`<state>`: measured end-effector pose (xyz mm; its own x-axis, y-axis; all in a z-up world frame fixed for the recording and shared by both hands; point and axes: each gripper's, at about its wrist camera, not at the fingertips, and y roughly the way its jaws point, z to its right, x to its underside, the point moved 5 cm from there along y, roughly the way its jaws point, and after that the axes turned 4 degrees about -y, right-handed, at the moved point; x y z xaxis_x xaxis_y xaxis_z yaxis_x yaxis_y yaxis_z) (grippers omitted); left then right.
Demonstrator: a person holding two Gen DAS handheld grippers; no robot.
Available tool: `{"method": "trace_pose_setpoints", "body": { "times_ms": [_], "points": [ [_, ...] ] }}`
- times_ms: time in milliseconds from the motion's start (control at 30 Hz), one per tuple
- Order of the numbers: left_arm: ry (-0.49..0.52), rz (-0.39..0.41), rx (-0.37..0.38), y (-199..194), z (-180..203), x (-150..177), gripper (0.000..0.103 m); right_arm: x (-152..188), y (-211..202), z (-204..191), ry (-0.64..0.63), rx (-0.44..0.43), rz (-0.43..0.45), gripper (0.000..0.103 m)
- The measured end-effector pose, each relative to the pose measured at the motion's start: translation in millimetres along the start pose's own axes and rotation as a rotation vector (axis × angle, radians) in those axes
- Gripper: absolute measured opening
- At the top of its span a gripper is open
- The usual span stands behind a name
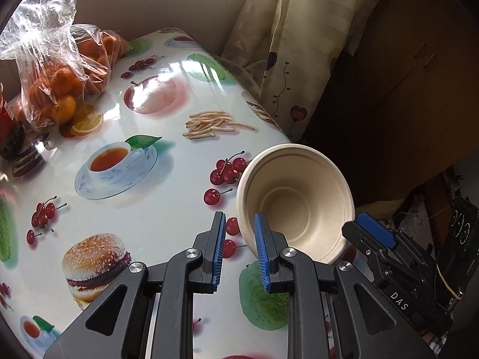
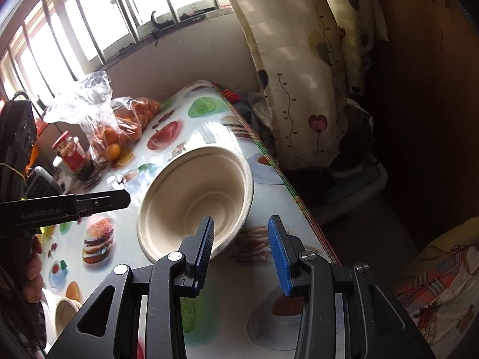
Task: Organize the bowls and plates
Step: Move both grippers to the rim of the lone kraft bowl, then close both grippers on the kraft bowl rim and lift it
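The only writing you can read is on the tools: "DAS" in white on the black body of your right tongs (image 1: pixel 374 230), and "GenRobot.AI" along the side of your left tongs (image 2: pixel 104 200). The jar (image 2: pixel 73 155) left of the bowl and farther back has a red lid and a red label, but its print is too small to make out.

The bowl (image 1: pixel 299 203) is pale beige moulded fibre, matte, round, with a flat rolled lip and stepped rings down to a small flat base. It is tipped steeply, its mouth turned toward both cameras, over the table's (image 1: pixel 167 209) right edge. I cannot tell what props it.

Your left tongs (image 1: pixel 239 218) stand narrowly apart and hold nothing: glossy cloth shows between the ribbed blue pads. Their right finger lies just beside the bowl's left lip, and contact cannot be judged.

Your right tongs (image 2: pixel 241 221) stand wider. The left finger crosses in front of the bowl's near lip, while the right finger is clear of the bowl, with printed fries showing in the gap. No grip is visible.

The table's cover is shiny plastic printed with cherries, burgers, teacups and apples. Beyond the bowl to its left sits a crinkled clear bag (image 1: pixel 60 89) of oranges. Behind the bowl to its right hangs a cream curtain (image 1: pixel 299 45) with heart shapes on thin stems. A second pale bowl (image 2: pixel 66 308) shows near and left of the first
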<state>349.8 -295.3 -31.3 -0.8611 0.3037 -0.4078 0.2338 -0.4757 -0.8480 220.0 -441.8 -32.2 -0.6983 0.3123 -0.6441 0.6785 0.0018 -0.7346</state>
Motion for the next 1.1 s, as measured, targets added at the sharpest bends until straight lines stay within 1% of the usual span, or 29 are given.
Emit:
{"method": "trace_pose_setpoints", "body": {
  "times_ms": [133, 267, 400, 600, 700, 767, 900, 933, 967, 1100],
  "points": [
    [-0.002, -0.012, 0.002, 6, -1, -2, 0.021, 0, 6, 2, 0.007, -0.005, -0.009, 0.037],
    [-0.027, -0.029, 0.006, 13, -4, -3, 0.021, -1, 9, 3, 0.012, -0.01, -0.014, 0.037],
    [-0.022, -0.037, 0.015, 16, -2, -3, 0.021, -2, 12, 4, 0.017, -0.014, -0.015, 0.037],
    [-0.047, -0.06, 0.037, 23, -2, -3, 0.021, -3, 15, 3, 0.017, -0.024, -0.02, 0.036],
    [-0.059, -0.063, 0.036, 25, -3, -2, 0.021, -2, 17, 2, 0.017, -0.03, -0.023, 0.034],
    [-0.061, -0.065, 0.036, 26, -4, -2, 0.021, -2, 18, 2, 0.014, -0.033, -0.027, 0.029],
    [-0.056, -0.065, 0.035, 27, -3, -2, 0.02, -1, 20, 1, 0.018, -0.04, -0.03, 0.026],
    [-0.058, -0.064, 0.035, 27, -3, -2, 0.019, -1, 20, 1, 0.018, -0.04, -0.03, 0.024],
    [-0.056, -0.064, 0.037, 27, -2, -2, 0.015, -1, 20, 1, 0.017, -0.04, -0.031, 0.022],
    [-0.051, -0.061, 0.031, 27, -1, -1, 0.01, -1, 21, 1, 0.018, -0.044, -0.031, 0.02]
  ]
}}
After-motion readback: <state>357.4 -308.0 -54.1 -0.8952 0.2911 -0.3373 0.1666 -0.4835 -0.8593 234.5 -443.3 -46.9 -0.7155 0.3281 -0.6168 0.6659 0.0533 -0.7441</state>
